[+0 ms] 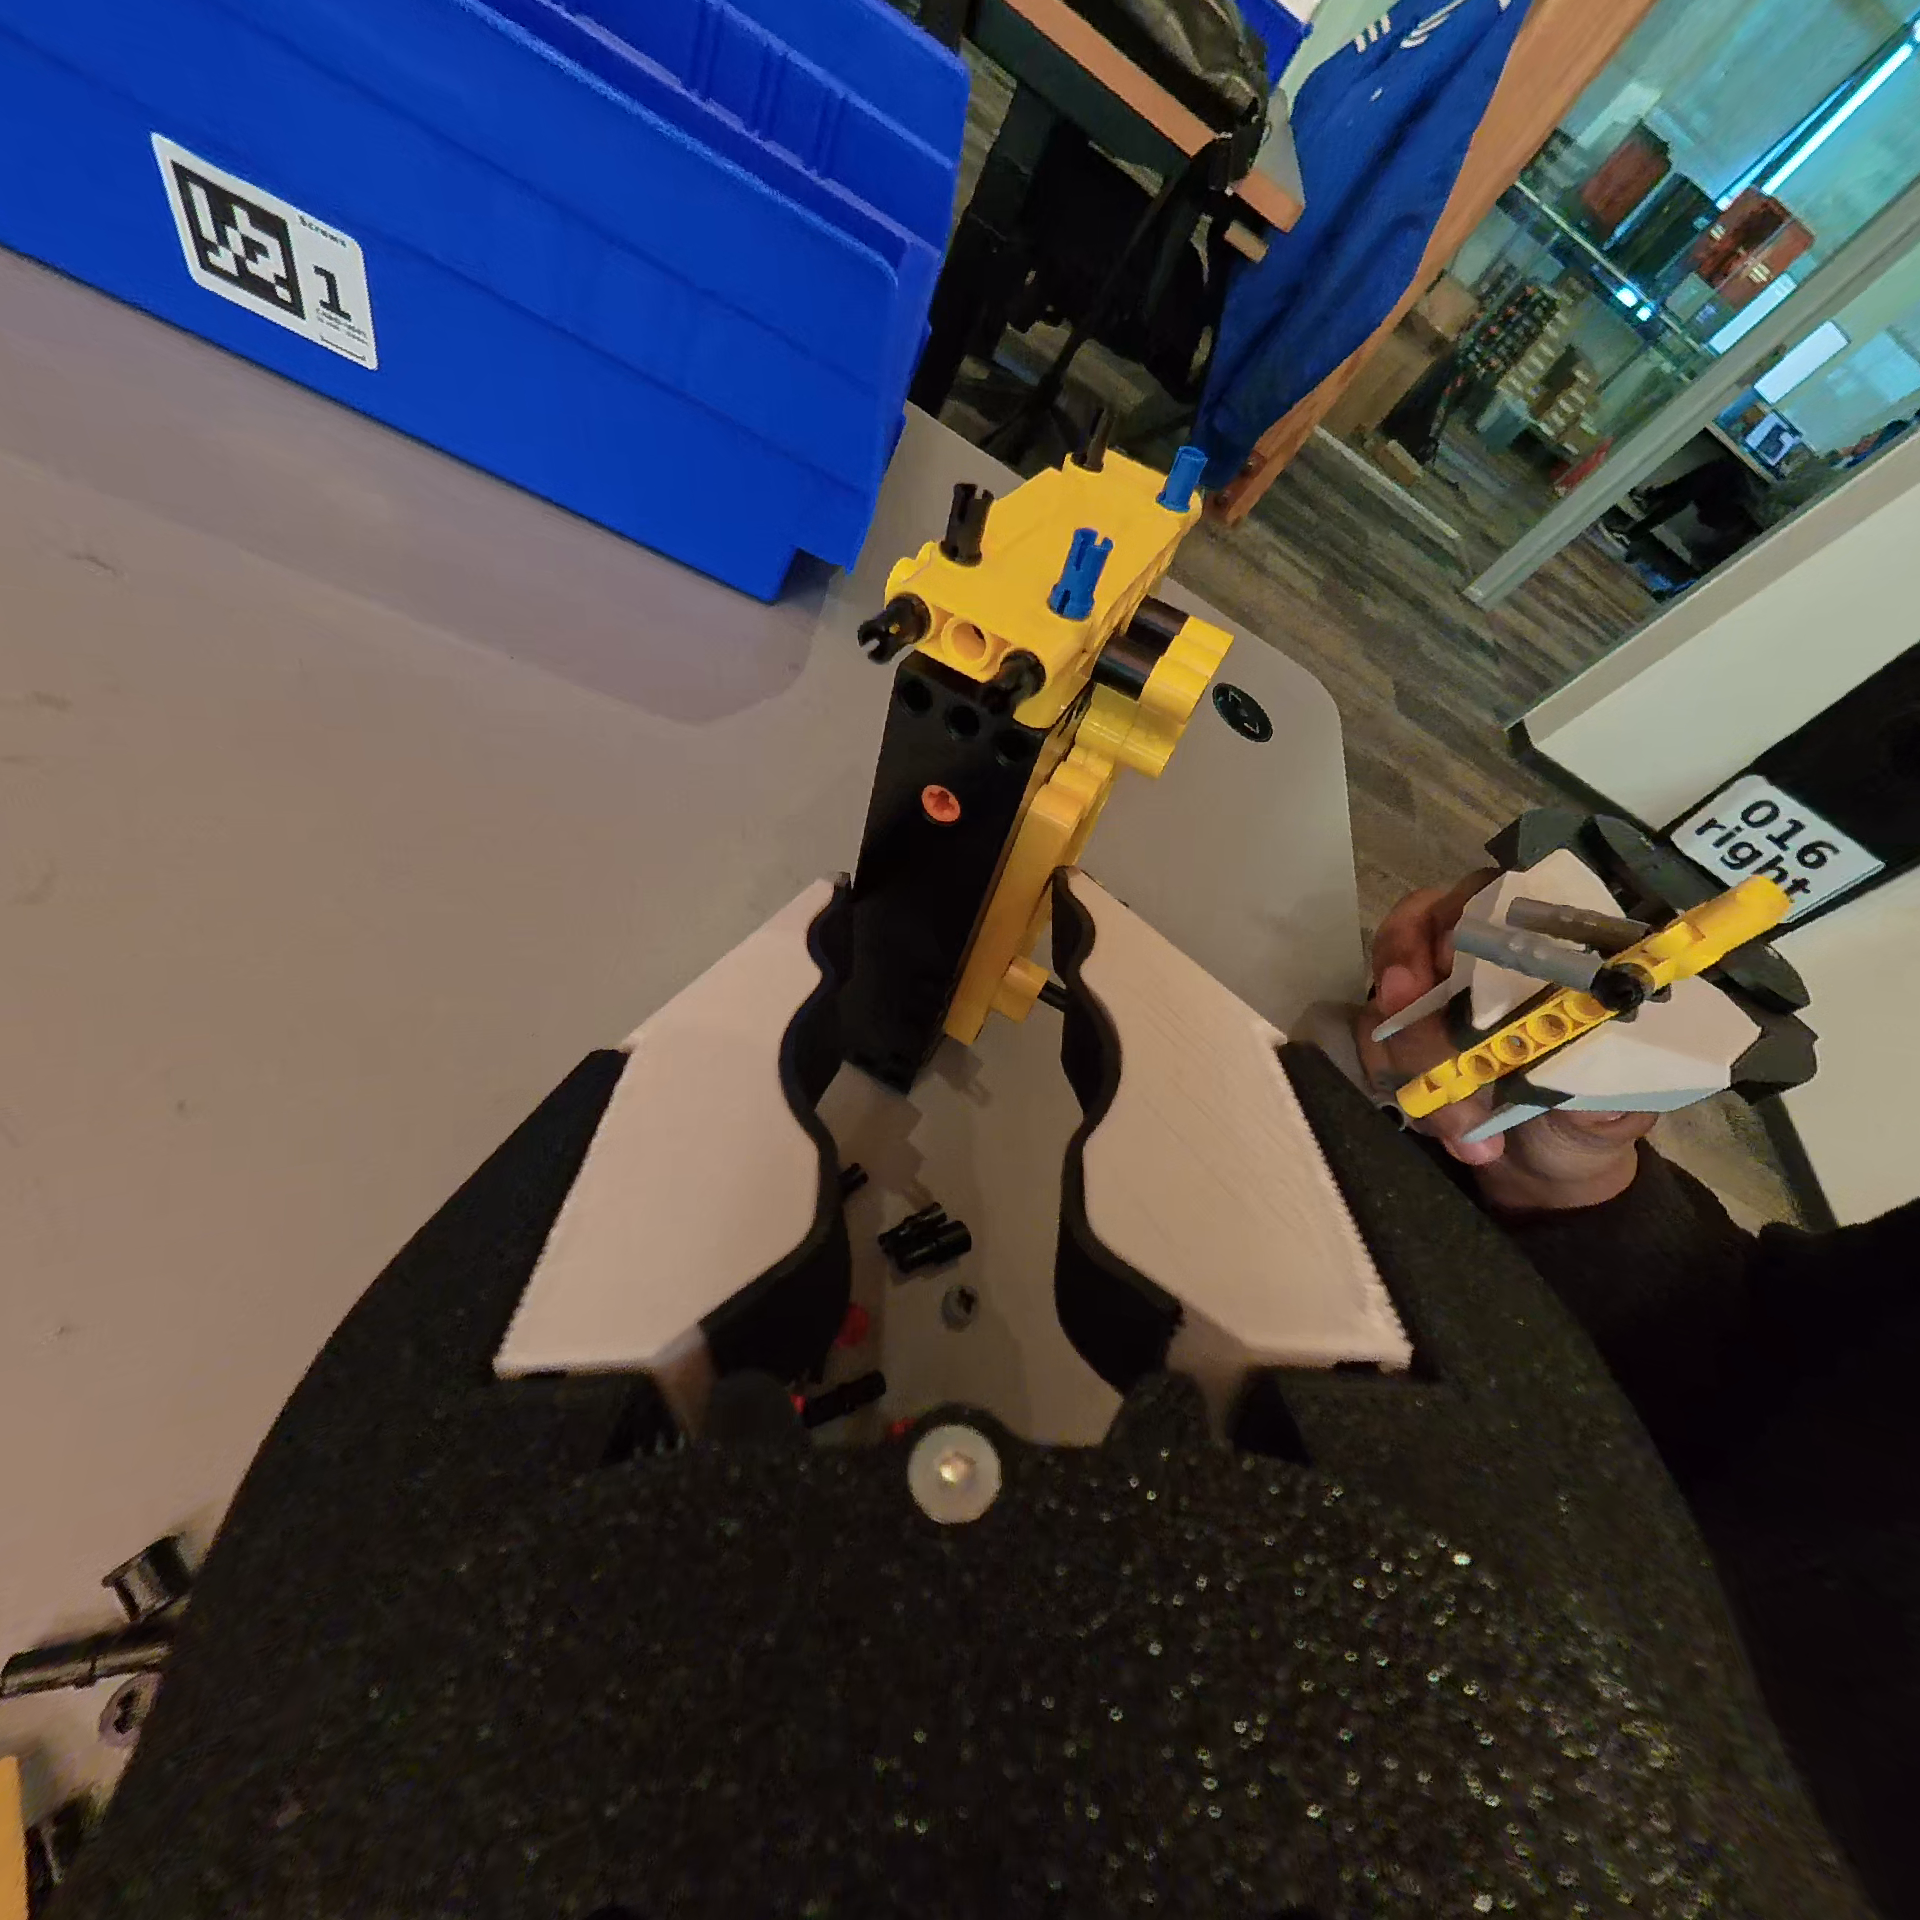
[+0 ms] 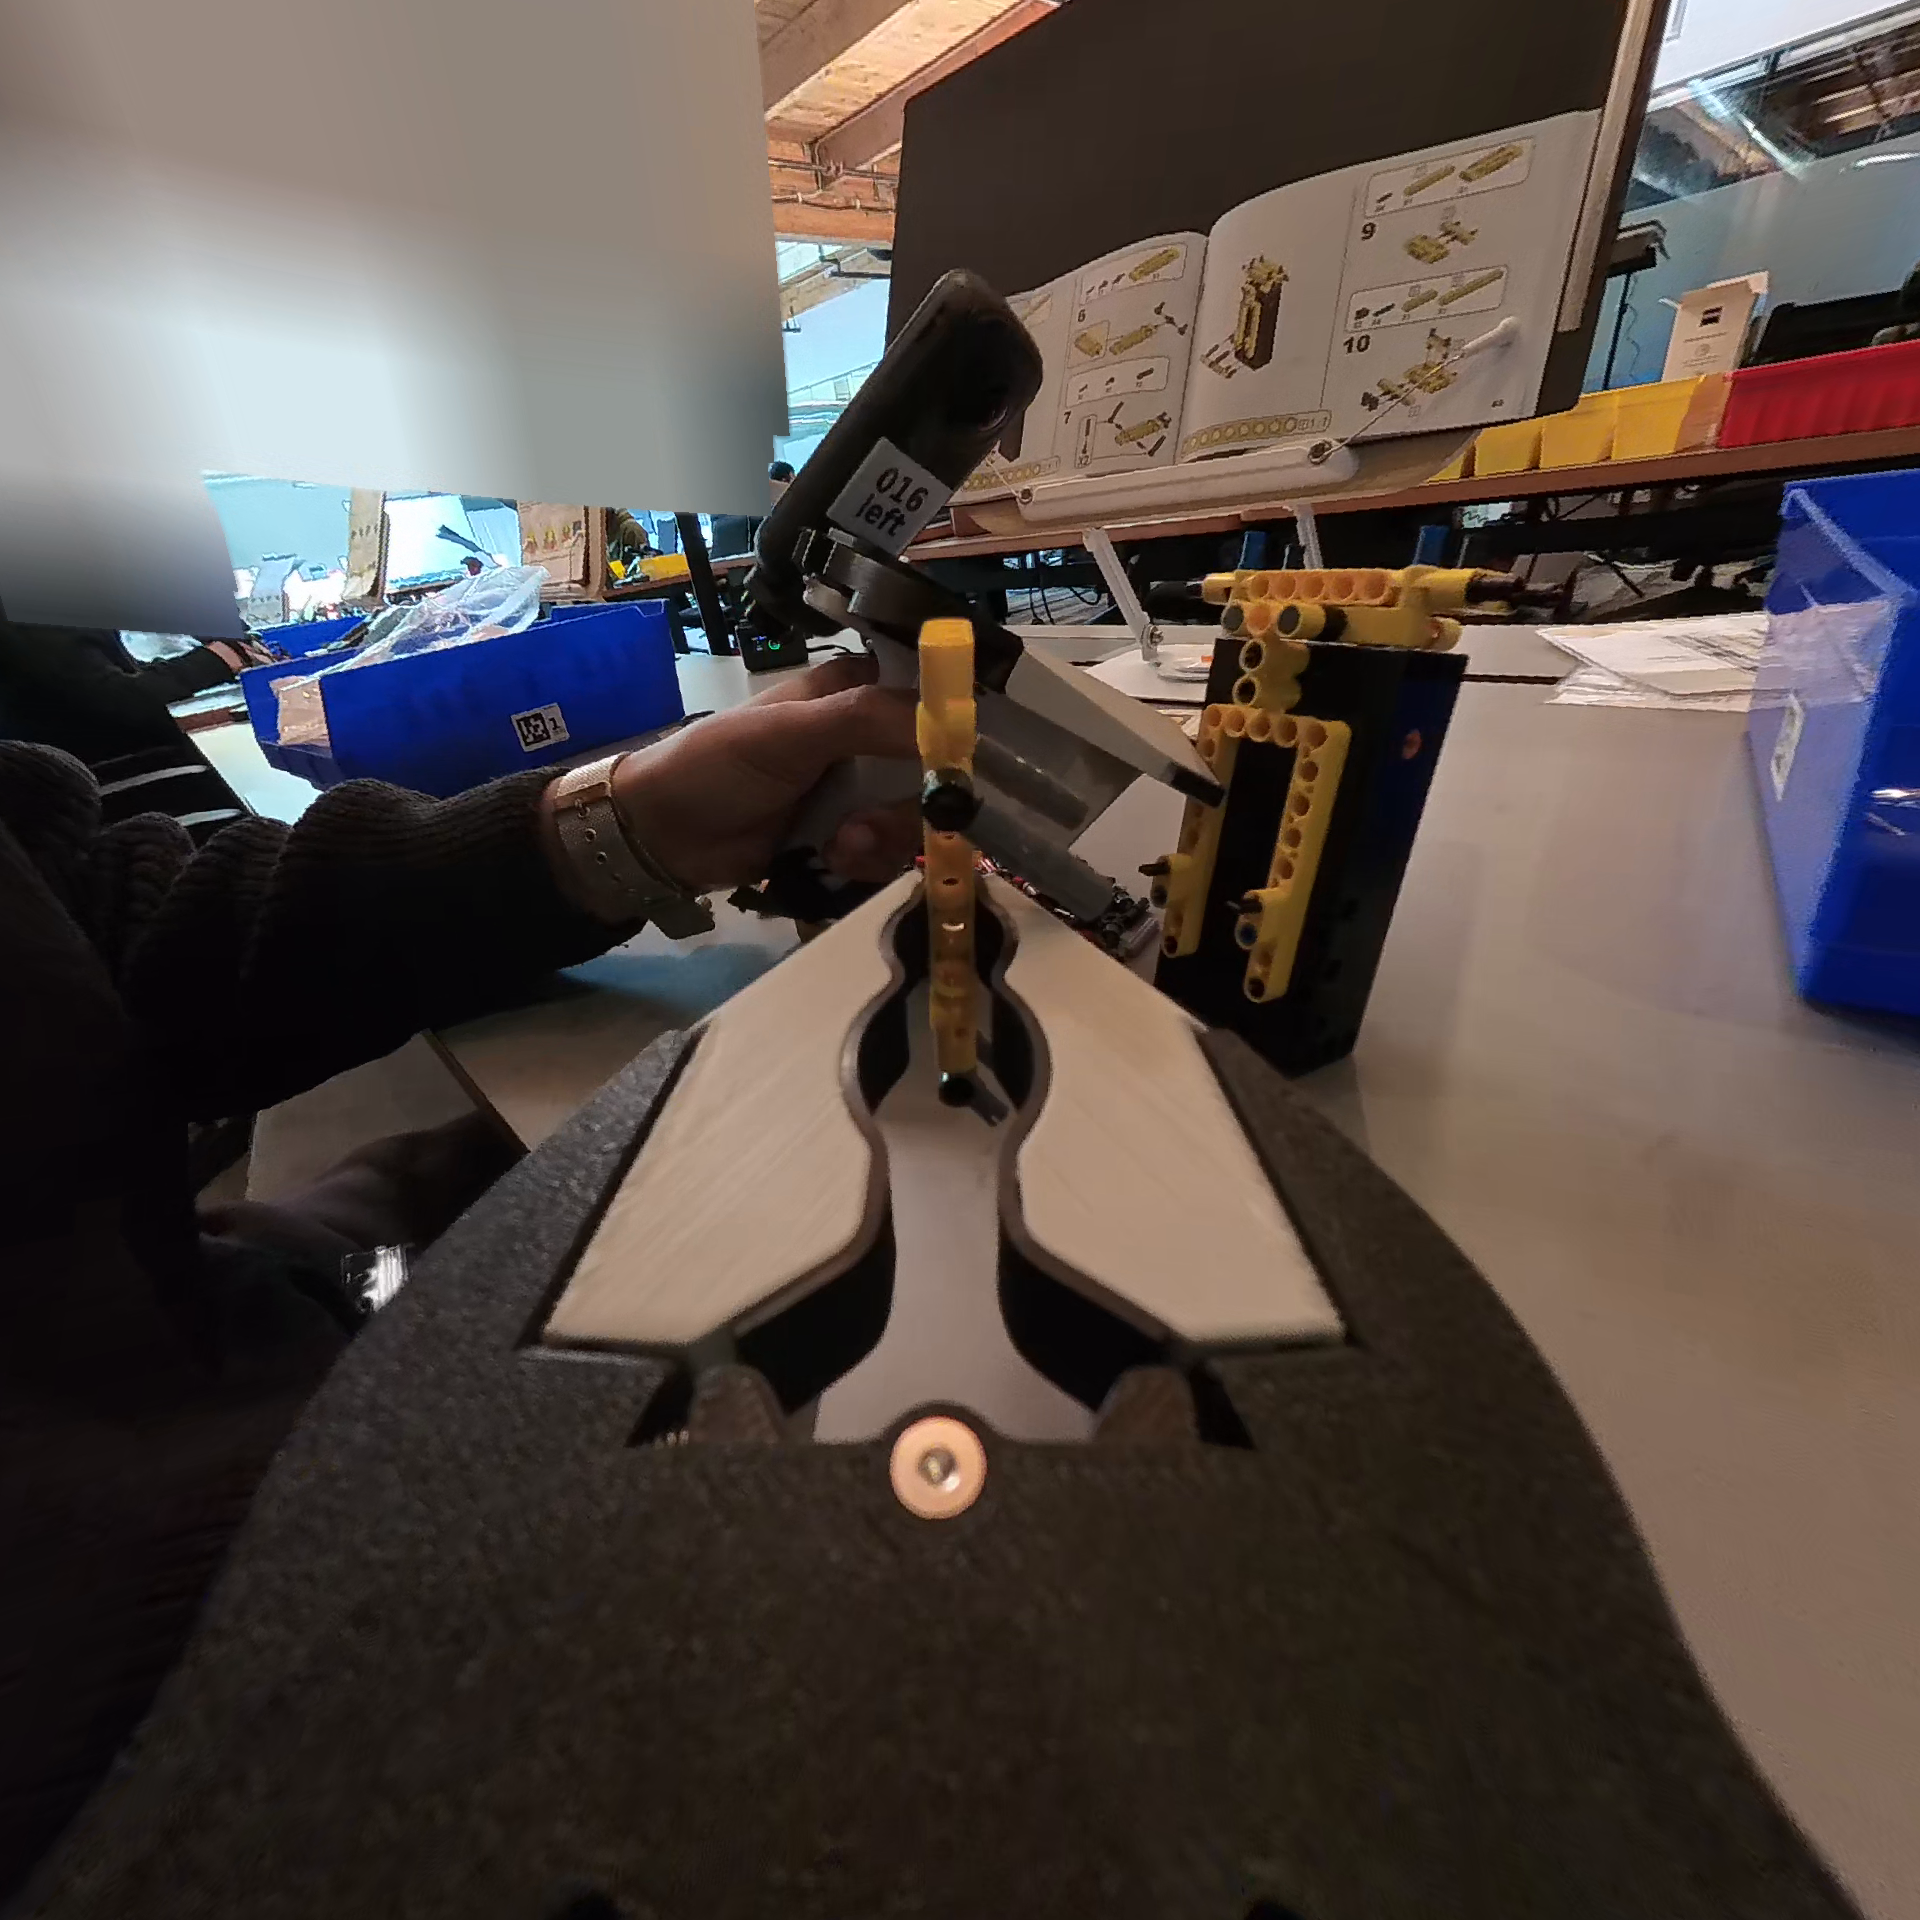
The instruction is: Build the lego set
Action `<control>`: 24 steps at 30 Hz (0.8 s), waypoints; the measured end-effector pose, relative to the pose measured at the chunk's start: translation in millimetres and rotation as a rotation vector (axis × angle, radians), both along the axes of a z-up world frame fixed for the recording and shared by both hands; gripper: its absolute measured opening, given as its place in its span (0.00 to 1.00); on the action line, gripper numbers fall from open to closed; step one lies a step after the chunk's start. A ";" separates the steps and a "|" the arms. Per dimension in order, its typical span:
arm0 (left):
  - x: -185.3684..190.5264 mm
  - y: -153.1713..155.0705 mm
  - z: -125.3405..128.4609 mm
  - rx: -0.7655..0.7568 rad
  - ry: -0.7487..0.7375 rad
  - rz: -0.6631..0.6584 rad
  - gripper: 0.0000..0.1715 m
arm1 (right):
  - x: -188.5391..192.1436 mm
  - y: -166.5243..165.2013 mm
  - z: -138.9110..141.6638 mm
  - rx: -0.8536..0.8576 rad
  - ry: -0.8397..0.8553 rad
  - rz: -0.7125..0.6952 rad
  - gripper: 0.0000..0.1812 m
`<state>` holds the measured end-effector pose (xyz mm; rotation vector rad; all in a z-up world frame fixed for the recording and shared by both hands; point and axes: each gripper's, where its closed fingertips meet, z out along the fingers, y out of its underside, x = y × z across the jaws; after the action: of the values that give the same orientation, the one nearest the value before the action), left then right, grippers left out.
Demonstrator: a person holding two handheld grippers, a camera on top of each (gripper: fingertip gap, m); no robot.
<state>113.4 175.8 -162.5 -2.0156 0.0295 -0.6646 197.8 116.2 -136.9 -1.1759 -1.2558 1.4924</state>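
The right gripper (image 2: 951, 914) clamps a yellow holed beam (image 2: 948, 831) upright between its white fingers (image 2: 1132, 1122), a black pin (image 2: 945, 805) through it. At two o'clock stands the black and yellow block assembly (image 2: 1299, 821) on the grey table (image 2: 1558, 1143), gripped by the left gripper (image 2: 1195, 779) (a hand (image 2: 748, 779) holds it). At twelve o'clock, an open instruction booklet (image 2: 1278, 322); at three, a blue bin (image 2: 1849, 748).

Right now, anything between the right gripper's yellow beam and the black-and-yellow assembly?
Nothing visible. The right gripper holds the yellow beam upright; the assembly, clamped by the left gripper, stands apart, with bare table between.
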 end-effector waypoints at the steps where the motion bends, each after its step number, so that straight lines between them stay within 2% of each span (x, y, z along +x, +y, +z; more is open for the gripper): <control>1: 0.3 -0.1 0.0 -0.001 0.004 -0.001 0.22 | -0.2 -0.2 -0.2 0.005 0.000 -0.002 0.04; 10: 11.4 -1.4 -0.1 -0.022 -0.052 -0.041 0.22 | 0.3 -0.8 -0.1 0.008 0.004 0.002 0.04; 24: 9.8 -1.5 -0.6 -0.030 -0.066 -0.033 0.22 | 0.0 -2.3 0.1 0.009 0.005 0.009 0.04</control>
<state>123.3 174.3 -163.1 -2.0242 0.0143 -0.7564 197.9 113.9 -136.8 -1.1614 -1.2645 1.4944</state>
